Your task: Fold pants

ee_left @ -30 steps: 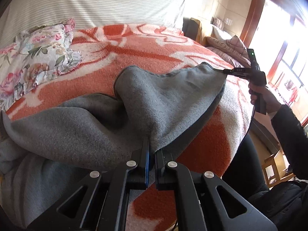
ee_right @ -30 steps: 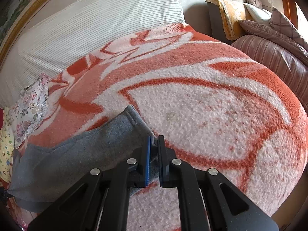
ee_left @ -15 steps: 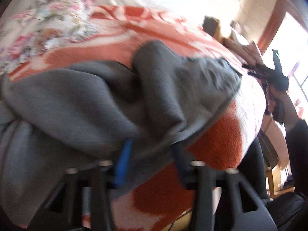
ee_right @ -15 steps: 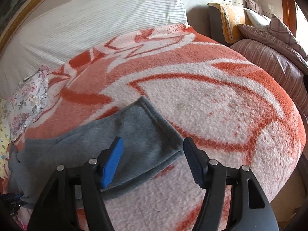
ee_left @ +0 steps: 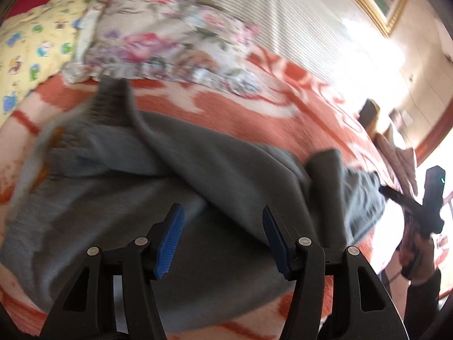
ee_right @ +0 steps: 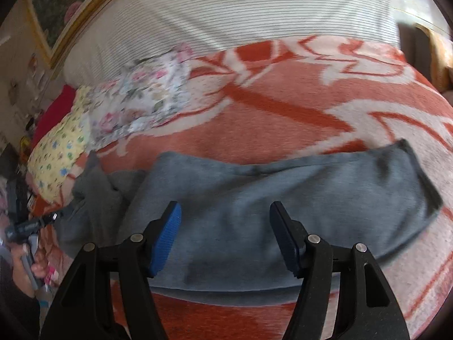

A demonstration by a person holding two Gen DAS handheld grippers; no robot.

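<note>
My left gripper (ee_left: 223, 240) hung w/ jaws wide apart, nothing held, over the gray pants (ee_left: 175, 187) spread on the orange blanket (ee_left: 254, 113). Right gripper (ee_right: 225, 236) likewise gaped wide, empty, above the pants' leg (ee_right: 283, 198).

The bed (ee_right: 254, 14) has a white sheet with thin dark stripes showing at its far side. An orange and white blanket (ee_right: 283, 107) with a bold swirling pattern covers most of it. On the blanket lie the grey pants (ee_right: 283, 192), spread lengthwise across the near part, one end flat and squared off, the other end bunched into folds (ee_left: 119, 104). Beyond the bunched end a floral pillow (ee_right: 147, 96) rests partly on the blanket and partly on the striped sheet. Just beside it lies a yellow cloth with small coloured prints (ee_right: 59, 147), and a red fabric (ee_right: 56, 104) shows behind that.
</note>
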